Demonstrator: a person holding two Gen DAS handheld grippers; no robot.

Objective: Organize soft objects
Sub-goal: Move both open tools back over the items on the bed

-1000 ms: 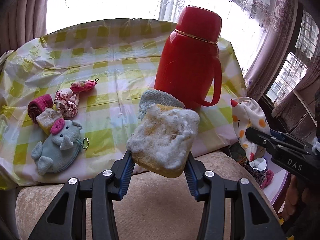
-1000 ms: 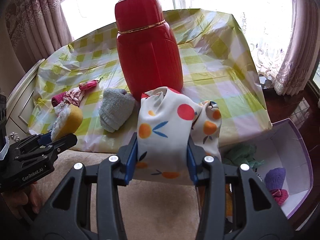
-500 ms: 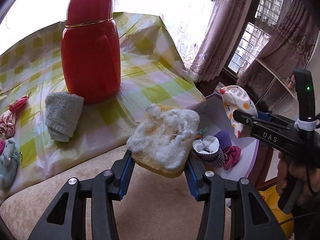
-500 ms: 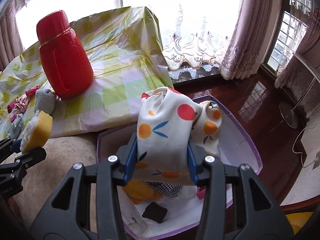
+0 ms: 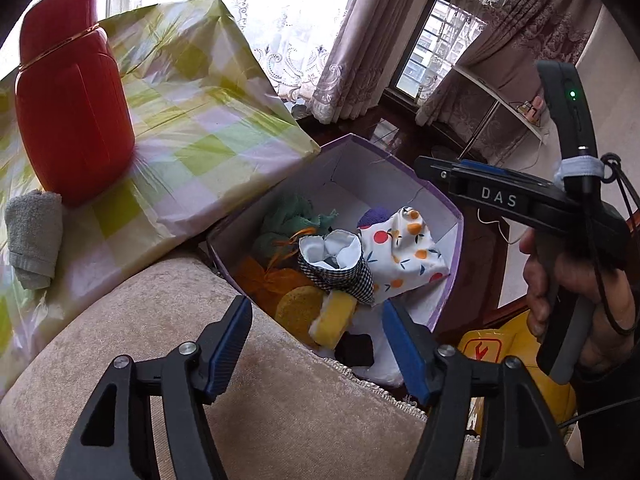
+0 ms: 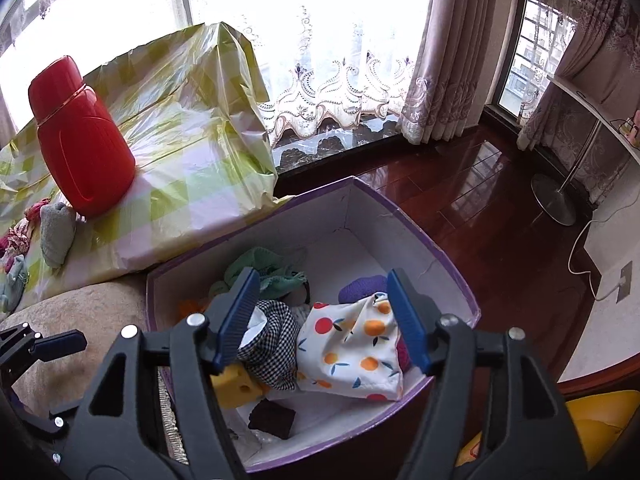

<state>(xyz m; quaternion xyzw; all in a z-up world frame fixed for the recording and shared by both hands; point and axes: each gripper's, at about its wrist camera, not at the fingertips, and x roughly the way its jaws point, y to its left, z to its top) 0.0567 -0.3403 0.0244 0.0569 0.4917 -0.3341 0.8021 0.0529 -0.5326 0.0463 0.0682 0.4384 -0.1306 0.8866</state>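
Observation:
A purple-edged white box [image 5: 450,276] [image 6: 436,248] stands on the floor beside the sofa arm. In it lie the yellow sponge [image 5: 334,318] [image 6: 236,386], the fruit-print cloth [image 5: 404,252] [image 6: 354,348], a checked pouch [image 5: 340,268] [image 6: 276,344], a green cloth [image 5: 288,220] [image 6: 266,270] and other soft items. My left gripper [image 5: 316,344] hangs above the box's near corner, its jaws opening with nothing between them. My right gripper [image 6: 320,320] hovers over the box, its jaws opening too, the fruit-print cloth lying loose below them. The right gripper's body [image 5: 504,196] shows at the right of the left wrist view.
A red thermos [image 5: 68,120] [image 6: 80,140] and a grey towel [image 5: 34,236] [image 6: 56,232] sit on the checked tablecloth [image 5: 192,128]. More soft toys [image 6: 12,272] lie at the table's left. The beige sofa arm [image 5: 224,392] is under my left gripper. A yellow object [image 5: 500,364] stands on the dark wooden floor [image 6: 480,208].
Both grippers swung from the table over to the box and opened. The yellow sponge dropped from the left one and the fruit-print cloth from the right one; both now lie in the box.

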